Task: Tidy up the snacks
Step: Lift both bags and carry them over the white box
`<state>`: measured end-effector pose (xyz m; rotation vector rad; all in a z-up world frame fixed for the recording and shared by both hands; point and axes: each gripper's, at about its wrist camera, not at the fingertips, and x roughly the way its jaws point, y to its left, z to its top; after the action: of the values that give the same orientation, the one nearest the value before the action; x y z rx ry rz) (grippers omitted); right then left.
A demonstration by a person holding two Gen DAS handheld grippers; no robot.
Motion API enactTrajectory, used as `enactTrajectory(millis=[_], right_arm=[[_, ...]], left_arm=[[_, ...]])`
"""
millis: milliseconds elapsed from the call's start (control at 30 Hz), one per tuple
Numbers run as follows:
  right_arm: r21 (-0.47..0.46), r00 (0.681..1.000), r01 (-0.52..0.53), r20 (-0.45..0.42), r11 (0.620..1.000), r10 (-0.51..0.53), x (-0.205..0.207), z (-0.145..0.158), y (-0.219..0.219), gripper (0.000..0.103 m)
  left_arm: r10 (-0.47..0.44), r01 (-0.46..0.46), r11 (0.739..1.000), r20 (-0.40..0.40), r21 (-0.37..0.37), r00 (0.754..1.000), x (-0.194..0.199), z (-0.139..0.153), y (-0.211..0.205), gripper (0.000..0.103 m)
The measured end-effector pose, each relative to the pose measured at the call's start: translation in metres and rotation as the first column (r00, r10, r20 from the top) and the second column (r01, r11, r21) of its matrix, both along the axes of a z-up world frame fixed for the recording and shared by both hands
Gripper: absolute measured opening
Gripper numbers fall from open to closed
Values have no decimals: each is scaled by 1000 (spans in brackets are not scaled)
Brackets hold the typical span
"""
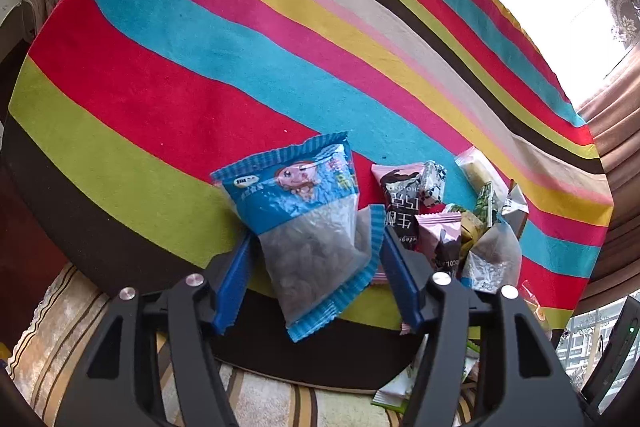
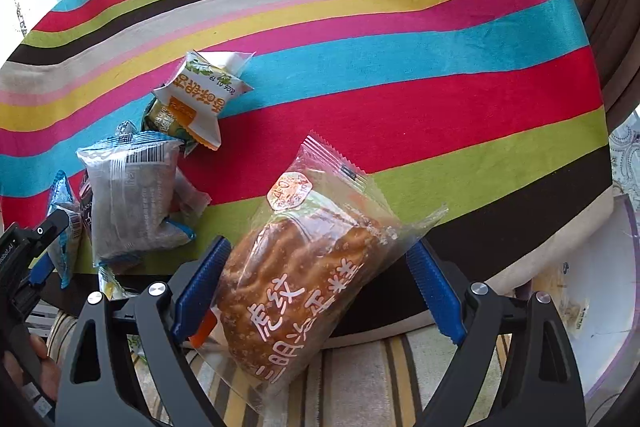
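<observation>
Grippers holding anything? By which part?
Left gripper pinches the blue snack packet by its side edges. Bread bag sits between the right gripper's wide jaws; grip unclear.

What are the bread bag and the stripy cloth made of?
The bread bag looks like thin clear plastic: glossy, crinkly, and you see the brown bread through it. The stripy cloth looks like soft, matte fabric, maybe fleece, with a slightly fuzzy surface.

Roughly eight snack packets (image 1: 308,227) (pile overlaps), one striped cloth (image 1: 240,47).
</observation>
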<state>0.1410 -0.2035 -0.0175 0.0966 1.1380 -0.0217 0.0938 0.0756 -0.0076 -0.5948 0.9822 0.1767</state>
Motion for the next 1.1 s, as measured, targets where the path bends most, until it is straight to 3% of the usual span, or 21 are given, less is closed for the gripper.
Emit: enactTrajectory(millis=[100,200,267,567,1100], right_arm=[[1,1000,3,-6,1000,-3,0,-3,-4,87],[8,1000,-18,-12,1000,18,2,-9,0,87],[20,999,-42,-16,999,42,4,-15,4,78],[96,999,-49,19,994,48,-5,-15,-4,60],[186,993,-88,96,979,71,-39,11,-23,55]], left_arm=[[0,0,1000,0,6,1000,0,0,-1,60],[-6,6,1000,-5,23,1000,1,0,-4,52],[-12,12,999,-2,33,1000,2,0,-6,50],[-9,8,999,17,53,1000,-4,4,-12,44],[3,-13,995,96,97,995,-27,28,-22,43]])
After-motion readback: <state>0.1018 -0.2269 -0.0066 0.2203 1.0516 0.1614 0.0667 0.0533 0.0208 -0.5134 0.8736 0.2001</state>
